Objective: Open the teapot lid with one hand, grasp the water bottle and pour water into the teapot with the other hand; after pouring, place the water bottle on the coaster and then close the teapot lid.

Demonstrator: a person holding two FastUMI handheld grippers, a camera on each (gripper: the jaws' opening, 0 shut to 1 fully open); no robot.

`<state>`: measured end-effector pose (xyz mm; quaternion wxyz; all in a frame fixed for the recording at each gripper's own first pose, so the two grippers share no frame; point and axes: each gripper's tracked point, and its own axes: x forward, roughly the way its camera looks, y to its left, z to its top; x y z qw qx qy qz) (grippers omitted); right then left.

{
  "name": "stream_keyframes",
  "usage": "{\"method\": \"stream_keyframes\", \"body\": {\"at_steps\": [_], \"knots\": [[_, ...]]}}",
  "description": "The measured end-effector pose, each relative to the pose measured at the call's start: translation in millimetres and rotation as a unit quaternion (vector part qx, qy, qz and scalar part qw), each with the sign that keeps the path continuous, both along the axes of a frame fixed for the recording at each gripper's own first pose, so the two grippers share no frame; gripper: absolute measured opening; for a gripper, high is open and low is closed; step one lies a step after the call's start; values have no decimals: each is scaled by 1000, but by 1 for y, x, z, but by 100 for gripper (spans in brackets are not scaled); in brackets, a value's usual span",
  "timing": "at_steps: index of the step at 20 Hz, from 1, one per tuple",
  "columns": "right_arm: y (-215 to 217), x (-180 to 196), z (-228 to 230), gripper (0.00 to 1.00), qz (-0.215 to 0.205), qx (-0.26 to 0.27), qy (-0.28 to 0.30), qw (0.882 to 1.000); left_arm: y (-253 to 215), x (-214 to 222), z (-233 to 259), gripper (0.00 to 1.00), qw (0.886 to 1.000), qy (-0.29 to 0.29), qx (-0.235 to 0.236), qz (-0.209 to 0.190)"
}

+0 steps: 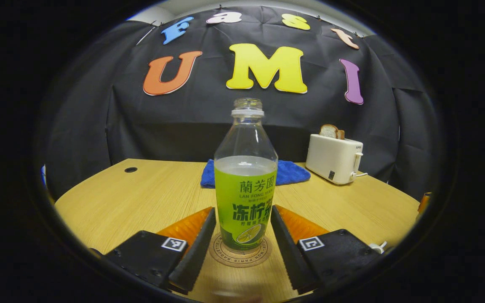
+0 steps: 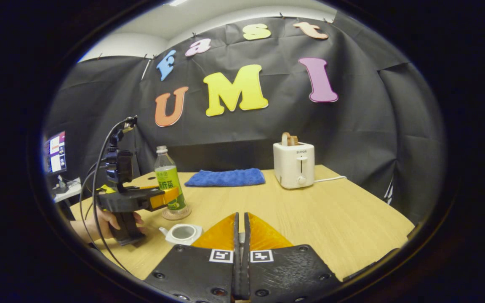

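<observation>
An uncapped water bottle (image 1: 245, 185) with a green label stands upright on the round coaster (image 1: 225, 256). My left gripper (image 1: 243, 208) holds it, one finger pressing on each side. In the right gripper view, the left gripper (image 2: 173, 195) and the hand (image 2: 103, 223) holding it are at the left, by the bottle (image 2: 166, 174) on its coaster (image 2: 176, 214). The small white teapot (image 2: 182, 232) sits lidless just in front of them. My right gripper (image 2: 241, 219) is above the table, shut on a small pale piece, apparently the teapot lid, most of it hidden.
A white toaster (image 1: 335, 158) (image 2: 294, 164) with bread in it stands at the back of the wooden table (image 2: 331, 210), its cord running right. A folded blue cloth (image 1: 293, 171) (image 2: 225, 177) lies beside it. A monitor (image 2: 56, 158) stands off the table at far left.
</observation>
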<state>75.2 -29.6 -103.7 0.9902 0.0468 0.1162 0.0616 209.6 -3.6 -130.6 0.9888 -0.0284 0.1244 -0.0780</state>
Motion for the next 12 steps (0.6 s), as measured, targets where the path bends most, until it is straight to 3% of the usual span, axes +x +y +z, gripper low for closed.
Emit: {"method": "stream_keyframes", "body": {"at_steps": [1, 2, 7, 12], "knots": [[1, 1, 1, 0, 1, -1, -2, 1000, 2, -2, 0, 96, 1000, 1, 0, 3], [3, 1, 3, 0, 3, -2, -4, 1000, 5, -5, 1, 100, 1000, 1, -1, 8], [21, 4, 15, 0, 21, -11, -19, 1000, 22, -30, 7, 100, 1000, 2, 3, 23], [51, 12, 31, 0, 53, -23, -39, 998, 68, -75, 25, 100, 998, -19, 38, 55]]}}
